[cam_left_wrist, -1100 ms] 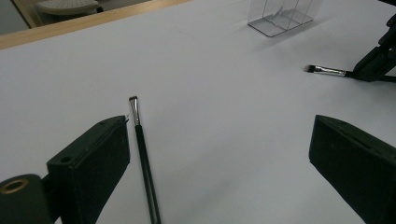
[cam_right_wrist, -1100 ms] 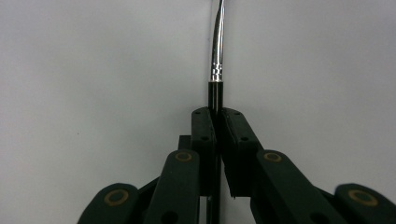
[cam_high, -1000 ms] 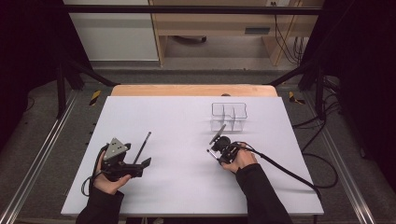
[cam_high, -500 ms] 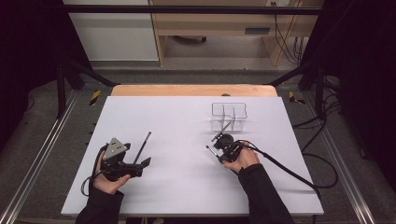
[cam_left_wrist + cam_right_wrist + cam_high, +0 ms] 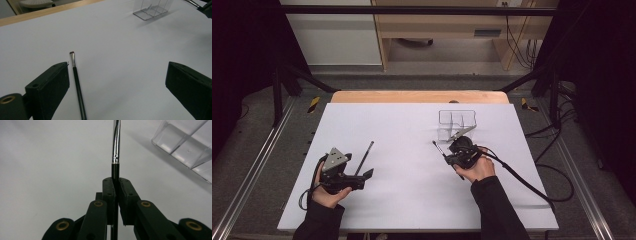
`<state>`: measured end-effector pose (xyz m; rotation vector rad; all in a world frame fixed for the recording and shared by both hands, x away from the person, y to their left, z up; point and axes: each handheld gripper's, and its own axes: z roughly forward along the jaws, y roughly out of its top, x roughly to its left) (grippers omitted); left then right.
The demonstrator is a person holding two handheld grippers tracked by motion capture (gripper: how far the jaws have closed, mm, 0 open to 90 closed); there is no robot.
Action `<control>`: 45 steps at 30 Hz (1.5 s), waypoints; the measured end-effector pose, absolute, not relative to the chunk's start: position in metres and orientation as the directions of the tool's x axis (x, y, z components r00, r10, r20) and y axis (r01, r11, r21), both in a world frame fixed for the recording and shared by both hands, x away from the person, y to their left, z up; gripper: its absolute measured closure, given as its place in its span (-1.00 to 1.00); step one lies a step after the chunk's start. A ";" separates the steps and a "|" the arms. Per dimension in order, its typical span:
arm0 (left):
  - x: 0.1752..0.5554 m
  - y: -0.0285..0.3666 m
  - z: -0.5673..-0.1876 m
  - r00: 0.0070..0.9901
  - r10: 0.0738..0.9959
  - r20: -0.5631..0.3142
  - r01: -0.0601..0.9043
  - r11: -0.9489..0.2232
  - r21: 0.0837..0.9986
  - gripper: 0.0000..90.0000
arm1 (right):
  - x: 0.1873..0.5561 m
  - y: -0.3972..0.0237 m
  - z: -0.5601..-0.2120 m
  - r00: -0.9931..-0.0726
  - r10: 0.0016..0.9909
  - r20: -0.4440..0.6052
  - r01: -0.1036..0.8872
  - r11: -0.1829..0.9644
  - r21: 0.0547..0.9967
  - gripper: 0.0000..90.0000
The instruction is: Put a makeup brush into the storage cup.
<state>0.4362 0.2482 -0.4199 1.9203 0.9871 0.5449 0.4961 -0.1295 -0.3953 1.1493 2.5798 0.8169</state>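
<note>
While our left hand-held gripper [image 5: 364, 176] sits jaws apart beside a loose brush [image 5: 364, 157] lying on the surface [image 5: 412, 195], our right hand-held gripper [image 5: 451, 156] is clamped on a second brush [image 5: 115, 157], just beside the clear organizer [image 5: 457, 120].

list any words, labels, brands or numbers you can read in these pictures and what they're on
None: no readable text stands on anything.
Slim black brush with silver ferrule in the right gripper: no marking legible.
Second black brush with brown tip on the white table: no print visible.
Clear plastic divided organiser: plain, no label.
Left gripper: bare black jaws.
Yellow-and-black striped marks on the floor: a pattern, no letters.
</note>
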 end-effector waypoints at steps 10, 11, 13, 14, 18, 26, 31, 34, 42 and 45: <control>0.436 0.249 -0.420 0.587 0.809 -0.012 0.421 -0.293 0.858 -0.90 | 0.492 -0.134 -0.388 -0.664 0.746 0.039 0.582 0.484 0.653 0.87; 0.436 0.249 -0.419 0.587 0.809 -0.011 0.421 -0.294 0.858 -0.90 | 0.492 -0.135 -0.387 -0.662 0.749 0.038 0.578 0.477 0.662 0.88; 0.436 0.249 -0.419 0.588 0.809 -0.010 0.421 -0.295 0.858 -0.90 | 0.492 -0.135 -0.386 -0.660 0.750 0.038 0.567 0.465 0.679 0.88; 0.436 0.249 -0.419 0.587 0.809 -0.010 0.421 -0.295 0.858 -0.90 | 0.491 -0.135 -0.385 -0.656 0.753 0.041 0.569 0.458 0.683 0.87; 0.436 0.249 -0.419 0.587 0.809 -0.011 0.421 -0.293 0.858 -0.90 | 0.490 -0.137 -0.383 -0.649 0.760 0.042 0.556 0.436 0.708 0.88; 0.436 0.249 -0.419 0.587 0.809 -0.011 0.421 -0.293 0.858 -0.90 | 0.489 -0.140 -0.377 -0.626 0.779 0.041 0.520 0.378 0.766 0.88; 0.436 0.250 -0.419 0.588 0.809 -0.011 0.420 -0.294 0.858 -0.90 | 0.487 -0.143 -0.373 -0.607 0.793 0.048 0.496 0.331 0.803 0.88; 0.436 0.250 -0.419 0.586 0.810 -0.013 0.421 -0.291 0.859 -0.90 | 0.488 -0.144 -0.371 -0.597 0.800 0.061 0.484 0.299 0.822 0.87; 0.436 0.250 -0.419 0.585 0.811 -0.015 0.422 -0.288 0.860 -0.90 | 0.488 -0.149 -0.365 -0.574 0.814 0.085 0.453 0.229 0.861 0.88; 0.436 0.250 -0.419 0.586 0.811 -0.014 0.421 -0.289 0.859 -0.90 | 0.490 -0.151 -0.363 -0.565 0.820 0.097 0.440 0.200 0.875 0.87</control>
